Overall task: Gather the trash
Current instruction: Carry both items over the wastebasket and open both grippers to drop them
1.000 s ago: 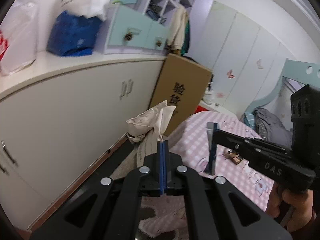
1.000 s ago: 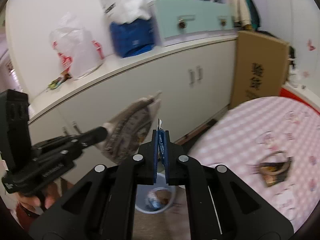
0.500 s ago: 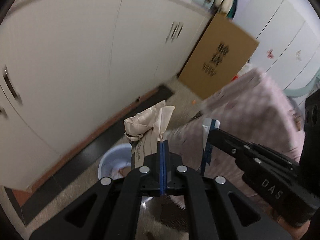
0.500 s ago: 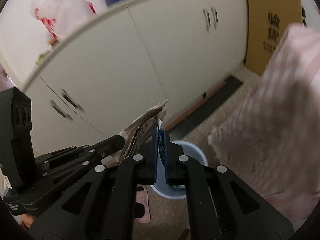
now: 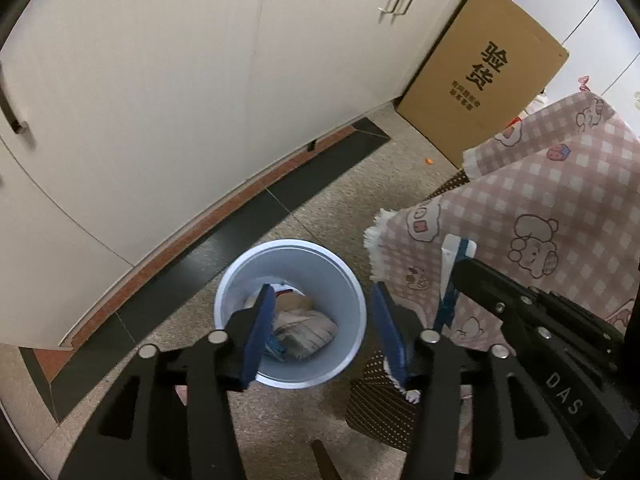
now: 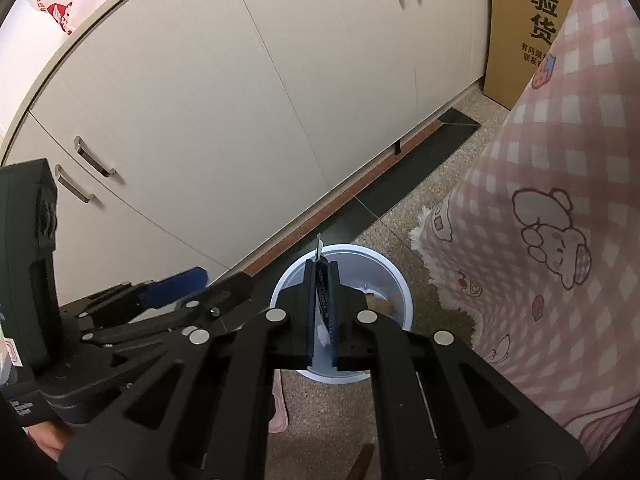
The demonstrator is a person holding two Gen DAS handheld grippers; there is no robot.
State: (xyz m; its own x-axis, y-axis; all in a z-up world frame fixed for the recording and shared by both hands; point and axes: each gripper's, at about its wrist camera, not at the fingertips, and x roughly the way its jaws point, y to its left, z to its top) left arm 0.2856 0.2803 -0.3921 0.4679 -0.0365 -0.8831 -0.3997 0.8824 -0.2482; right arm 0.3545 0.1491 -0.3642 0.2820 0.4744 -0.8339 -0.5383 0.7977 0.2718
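left gripper (image 5: 322, 330): fingers opening, nothing between them, above the bin | right gripper (image 6: 322, 308): fingers clamped on a thin wrapper (image 6: 319, 250) over the bin | bin (image 5: 348, 280): white, on the floor, crumpled paper bag (image 5: 306, 330) inside | beyond: cabinet doors (image 5: 160, 92), cardboard box (image 5: 484, 76)

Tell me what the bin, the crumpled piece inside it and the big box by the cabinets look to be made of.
Bin: probably plastic, pale blue-white with a smooth, faintly glossy wall and thin even rim.
Crumpled piece: apparently paper, beige, matte, with sharp creases and folds.
Box: corrugated cardboard by its look, flat brown and matte, with black printed characters.
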